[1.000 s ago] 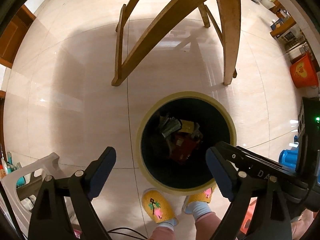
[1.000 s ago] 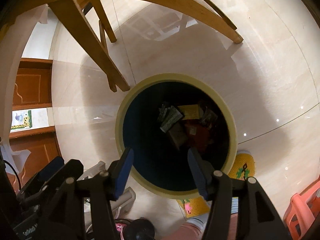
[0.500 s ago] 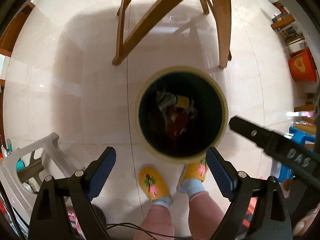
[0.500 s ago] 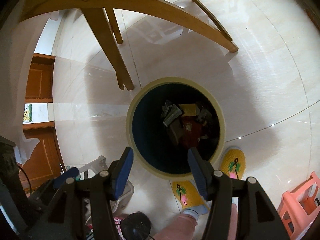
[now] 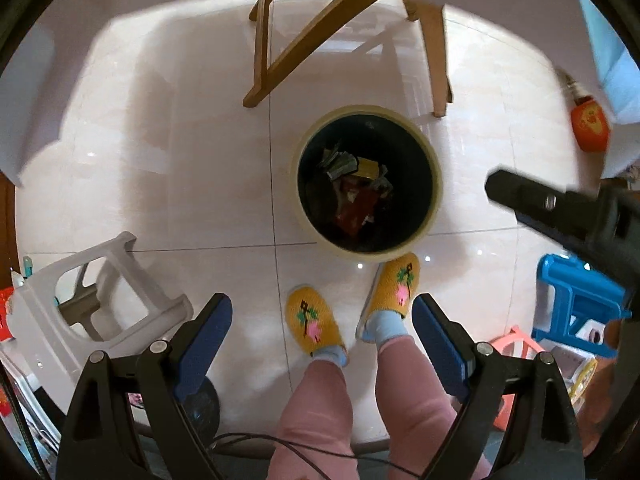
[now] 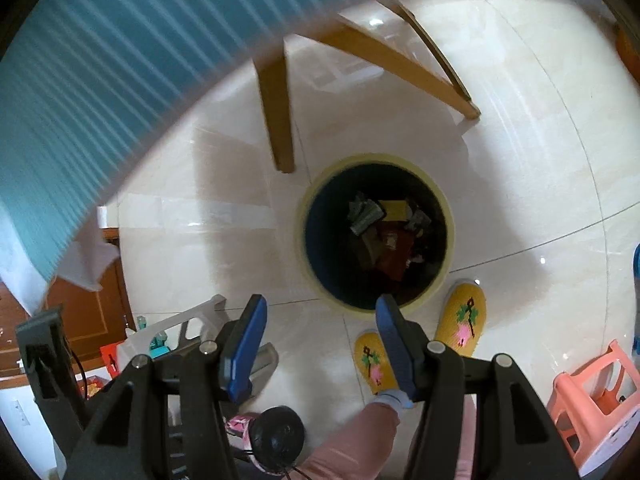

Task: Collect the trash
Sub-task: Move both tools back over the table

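Change: both grippers have risen away from the bin, which now looks smaller in both views; the edge of a blue ribbed tablecloth (image 6: 120,80) has come into the right wrist view.
Left gripper (image 5: 322,332): jaws wide apart, nothing between the blue pads, pointing straight down at the floor.
Right gripper (image 6: 318,344): jaws standing moderately wide, empty; its black body also shows at the right edge of the left wrist view.
Bin: round dark waste bin with a pale yellow rim (image 5: 438,184) stands on the cream tiled floor (image 5: 180,184), just beside the foot of a wooden table leg (image 5: 438,60).
Trash: crumpled grey, yellow and red wrappers (image 5: 356,184) lie heaped at the bottom of the bin.
Person: yellow knitted slippers with a flower pattern (image 5: 314,320) and pink trouser legs; the toe of one slipper touches the near side of the bin.
Surroundings: a white plastic stool (image 5: 100,292) lies tipped at the left; a blue plastic stool (image 5: 576,300) and a pink plastic stool (image 6: 592,396) stand at the right; an orange container (image 5: 590,128) is far right, blurred.
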`<action>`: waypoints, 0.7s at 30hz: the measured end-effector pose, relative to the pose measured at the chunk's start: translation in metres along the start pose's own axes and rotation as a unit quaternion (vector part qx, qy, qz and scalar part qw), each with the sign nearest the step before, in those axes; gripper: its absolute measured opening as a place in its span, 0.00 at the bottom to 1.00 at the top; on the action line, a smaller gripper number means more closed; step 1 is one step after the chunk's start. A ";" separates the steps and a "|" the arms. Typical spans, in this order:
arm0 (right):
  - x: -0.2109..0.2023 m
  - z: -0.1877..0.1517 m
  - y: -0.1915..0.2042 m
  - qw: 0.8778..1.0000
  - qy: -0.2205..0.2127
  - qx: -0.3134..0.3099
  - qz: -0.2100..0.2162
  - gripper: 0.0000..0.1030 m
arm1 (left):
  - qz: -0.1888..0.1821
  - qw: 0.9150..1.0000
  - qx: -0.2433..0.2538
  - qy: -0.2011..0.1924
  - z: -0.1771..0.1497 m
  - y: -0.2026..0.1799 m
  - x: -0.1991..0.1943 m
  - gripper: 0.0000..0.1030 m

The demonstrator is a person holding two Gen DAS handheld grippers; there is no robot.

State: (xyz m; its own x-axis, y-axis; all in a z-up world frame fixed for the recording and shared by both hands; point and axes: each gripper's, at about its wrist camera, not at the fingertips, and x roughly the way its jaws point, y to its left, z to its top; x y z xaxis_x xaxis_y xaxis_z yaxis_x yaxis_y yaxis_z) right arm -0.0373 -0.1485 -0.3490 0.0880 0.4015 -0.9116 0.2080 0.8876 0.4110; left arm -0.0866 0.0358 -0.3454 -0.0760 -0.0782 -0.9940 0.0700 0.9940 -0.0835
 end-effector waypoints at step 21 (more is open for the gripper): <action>-0.196 -0.012 0.110 0.989 -0.098 -0.105 0.041 0.56 | -0.008 0.986 0.037 -0.164 0.000 0.011 -0.231 0.88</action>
State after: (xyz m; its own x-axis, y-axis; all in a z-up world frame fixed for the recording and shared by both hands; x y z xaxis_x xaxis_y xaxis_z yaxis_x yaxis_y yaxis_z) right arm -0.0437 -0.1270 -0.1254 0.2867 0.4414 -0.8503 -0.0119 0.8891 0.4575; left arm -0.0683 0.0650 -0.1171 0.2477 -0.1262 -0.9606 0.1443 0.9852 -0.0923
